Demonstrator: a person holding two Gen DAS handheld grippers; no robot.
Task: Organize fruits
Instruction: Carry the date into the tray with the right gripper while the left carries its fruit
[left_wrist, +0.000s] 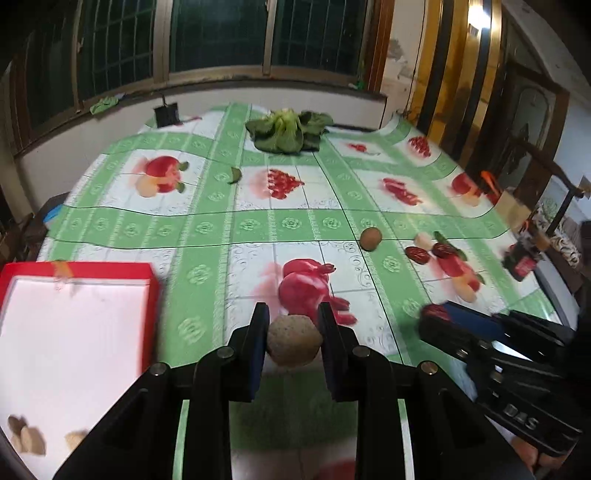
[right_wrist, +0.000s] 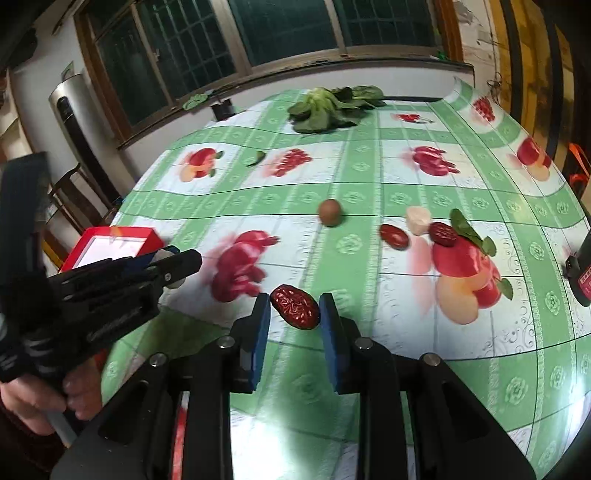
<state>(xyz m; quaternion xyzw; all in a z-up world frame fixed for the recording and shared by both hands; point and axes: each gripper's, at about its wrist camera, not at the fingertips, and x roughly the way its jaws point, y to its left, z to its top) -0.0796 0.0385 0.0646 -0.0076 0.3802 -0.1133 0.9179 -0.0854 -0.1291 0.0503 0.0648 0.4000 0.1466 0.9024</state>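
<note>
The red box (left_wrist: 77, 332) is sitting at the left edge of the table (left_wrist: 207, 225), its white floor open to the top and a few pale brown fruits (left_wrist: 27, 435) already lying in its near corner; it looks like the collecting place for that kind.

Just right of it, the left gripper (left_wrist: 293, 321) is pinching a rough tan ball of fruit (left_wrist: 293, 345) between its blue pads (left_wrist: 258, 354). The fruit is nearly round, so it has no clear long axis, and it is being carried above the cloth, probably toward the box.

Further right, the right gripper (right_wrist: 295, 308) is holding a wrinkled red date (right_wrist: 295, 306). Its long axis is running slantwise from upper left to lower right across the gap, so the pads seem to be catching it near its two ends; whether both are pressing firmly is hard to tell.

Beyond the grippers, a smooth brown fruit (right_wrist: 330, 211) is waiting on the green band. To its right, two more dates (right_wrist: 394, 236) and a pale lump (right_wrist: 418, 219) are lying close together, the dates' long axes roughly crosswise. They are likely next to be sorted.
</note>
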